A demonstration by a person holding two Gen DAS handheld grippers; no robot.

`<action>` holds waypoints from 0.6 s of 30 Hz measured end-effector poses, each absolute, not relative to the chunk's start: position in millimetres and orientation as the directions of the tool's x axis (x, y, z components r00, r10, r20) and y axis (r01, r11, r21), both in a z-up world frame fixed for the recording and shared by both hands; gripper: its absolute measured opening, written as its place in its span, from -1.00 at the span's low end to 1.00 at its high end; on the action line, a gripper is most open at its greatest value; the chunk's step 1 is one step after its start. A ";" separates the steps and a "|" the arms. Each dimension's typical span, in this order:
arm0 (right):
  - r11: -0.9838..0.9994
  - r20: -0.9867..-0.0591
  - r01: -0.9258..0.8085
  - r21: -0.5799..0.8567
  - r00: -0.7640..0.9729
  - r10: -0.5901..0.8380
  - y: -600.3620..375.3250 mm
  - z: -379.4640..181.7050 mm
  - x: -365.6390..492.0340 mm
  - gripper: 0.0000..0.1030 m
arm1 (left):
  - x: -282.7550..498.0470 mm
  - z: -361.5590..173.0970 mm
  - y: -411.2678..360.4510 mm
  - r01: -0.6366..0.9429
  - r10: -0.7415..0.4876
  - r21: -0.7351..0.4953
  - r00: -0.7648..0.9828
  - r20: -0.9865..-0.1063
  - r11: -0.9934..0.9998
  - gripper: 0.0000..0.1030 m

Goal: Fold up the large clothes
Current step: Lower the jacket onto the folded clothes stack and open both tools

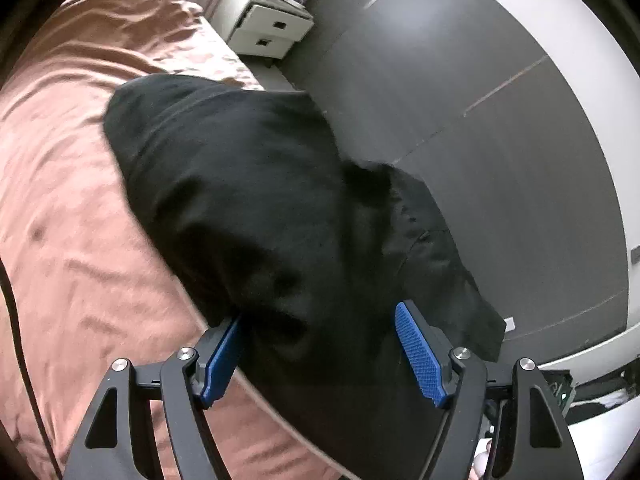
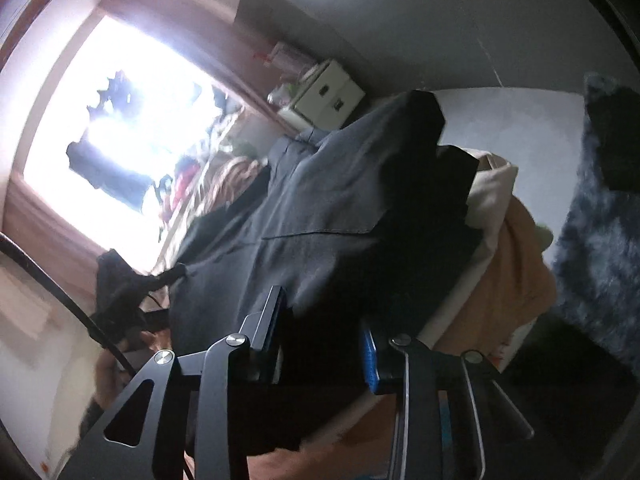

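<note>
Left wrist: black garment [image 1: 248, 184] between fingers [image 1: 420, 344].

garment [image 1: 248, 200]: matt black cloth, soft, creased
bedcover [image 1: 80, 184]: pinkish-brown cloth, wrinkled, faint sheen
left gripper [image 1: 320, 344]: matt black frame, shiny metal rivets
pads [image 1: 420, 354]: blue, ribbed, plastic or rubber, cannot tell which
floor [image 1: 500, 160]: dark grey tiles, smooth, dull gloss
nightstand [image 1: 268, 28]: white, smooth, slightly glossy
rug [image 2: 596, 216]: dark, shaggy pile
right gripper [image 2: 324, 344]: matt black frame, metal rivets
</note>
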State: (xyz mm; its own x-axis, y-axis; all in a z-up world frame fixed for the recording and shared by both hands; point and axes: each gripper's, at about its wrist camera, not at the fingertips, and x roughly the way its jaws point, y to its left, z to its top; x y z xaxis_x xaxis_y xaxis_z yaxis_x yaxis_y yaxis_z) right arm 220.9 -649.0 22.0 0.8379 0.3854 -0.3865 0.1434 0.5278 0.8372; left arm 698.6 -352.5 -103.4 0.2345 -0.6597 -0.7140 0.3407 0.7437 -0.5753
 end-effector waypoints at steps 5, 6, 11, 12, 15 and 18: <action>0.493 -0.373 0.170 0.853 0.860 0.348 -647.6 21.8 218.2 -0.40 | 709.6 -110.8 -348.1 0.329 -0.638 -0.556 0.250 -0.728 0.763 0.46; 0.491 -0.373 0.171 0.854 0.860 0.349 -648.4 22.3 218.8 -0.40 | 710.0 -111.9 -341.6 0.322 -0.632 -0.552 0.253 -0.732 0.769 0.46; 0.539 -0.404 0.184 0.822 0.855 0.325 -651.2 33.5 216.7 -0.40 | 704.9 -105.4 -312.1 0.316 -0.618 -0.537 0.277 -0.736 0.782 0.46; 0.540 -0.405 0.186 0.821 0.857 0.320 -650.9 35.3 214.5 -0.40 | 703.3 -101.2 -308.2 0.322 -0.613 -0.529 0.287 -0.736 0.785 0.46; 0.538 -0.409 0.197 0.820 0.859 0.309 -656.0 42.5 208.8 -0.40 | 698.3 -84.6 -294.6 0.337 -0.607 -0.511 0.315 -0.730 0.790 0.46; 0.556 -0.434 0.217 0.802 0.852 0.294 -658.4 55.4 204.4 -0.40 | 687.8 -70.4 -282.0 0.341 -0.612 -0.515 0.324 -0.721 0.787 0.46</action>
